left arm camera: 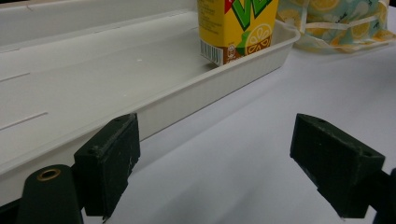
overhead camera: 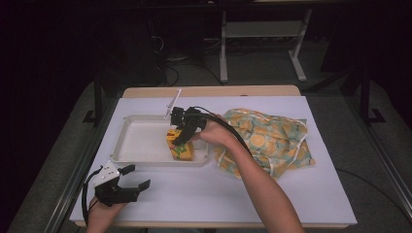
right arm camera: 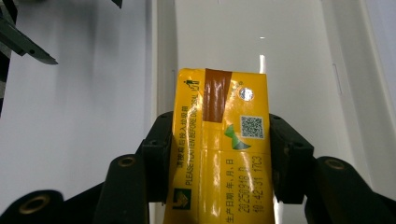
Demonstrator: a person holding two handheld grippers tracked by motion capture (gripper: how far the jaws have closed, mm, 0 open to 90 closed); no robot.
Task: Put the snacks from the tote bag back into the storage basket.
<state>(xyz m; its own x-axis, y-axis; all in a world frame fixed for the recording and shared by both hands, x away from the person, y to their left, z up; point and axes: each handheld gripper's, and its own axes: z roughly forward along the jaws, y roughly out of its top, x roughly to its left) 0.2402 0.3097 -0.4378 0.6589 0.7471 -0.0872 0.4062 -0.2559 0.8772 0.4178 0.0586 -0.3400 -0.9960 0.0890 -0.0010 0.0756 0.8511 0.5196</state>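
Observation:
A yellow drink carton (overhead camera: 180, 147) stands upright in the near right corner of a white tray (overhead camera: 138, 141). My right gripper (overhead camera: 181, 137) comes down from above and is shut on the carton's top. In the right gripper view both pads press the sides of the carton (right arm camera: 219, 135) over the tray (right arm camera: 289, 56). My left gripper (overhead camera: 137, 176) lies on the table in front of the tray's near left corner, open and holding nothing. In the left gripper view the open left gripper (left arm camera: 215, 140) points along the tray's near rim (left arm camera: 205, 84) toward the carton (left arm camera: 236, 28).
A crumpled cloth bag (overhead camera: 272, 141) with a yellow citrus print lies right of the tray, partly under the right forearm. The cloth bag (left arm camera: 336, 23) sits just past the tray's corner. White sheet (overhead camera: 204, 194) covers the table, whose front edge is near the left hand.

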